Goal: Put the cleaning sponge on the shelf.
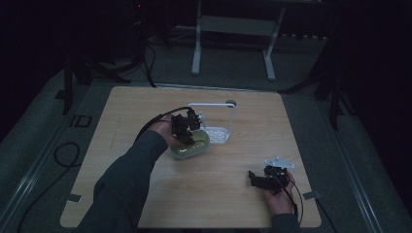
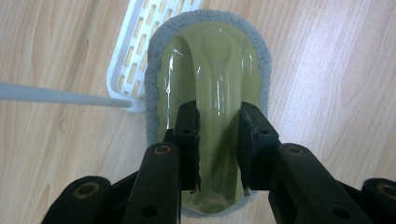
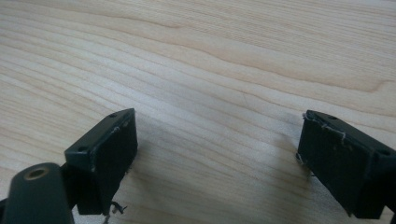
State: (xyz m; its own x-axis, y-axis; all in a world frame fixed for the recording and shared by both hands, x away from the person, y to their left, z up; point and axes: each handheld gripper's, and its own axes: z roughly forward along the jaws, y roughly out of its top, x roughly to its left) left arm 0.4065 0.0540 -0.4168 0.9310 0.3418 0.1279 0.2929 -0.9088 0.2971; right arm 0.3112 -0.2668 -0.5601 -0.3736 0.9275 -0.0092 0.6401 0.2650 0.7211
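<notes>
Left gripper (image 2: 218, 140) is clamping the green scrubber's (image 2: 210, 70) raised handle near the worktop's (image 1: 145, 111) middle, just beside the white rack (image 1: 216, 133). Right gripper (image 3: 217, 158) is resting near the front right corner, jaws wide apart, nothing between them.

1. The scrubber's handle (image 2: 217, 88) looks like pale green plastic. It is smooth and shiny, with bright glints on it.
2. The grey pad (image 2: 152, 93) around its edge looks fuzzy and rough, like a sponge or felt.
3. The table (image 3: 224, 60) is light wood, smooth and not shiny, with wavy grain lines.
4. The white rack (image 2: 128, 60) looks like smooth plastic with many little slots.
5. The left gripper (image 2: 218, 140) is black and dull, like hard plastic.
6. The right gripper (image 3: 217, 158) is dull black too, with scuffed pad edges and loose threads.
</notes>
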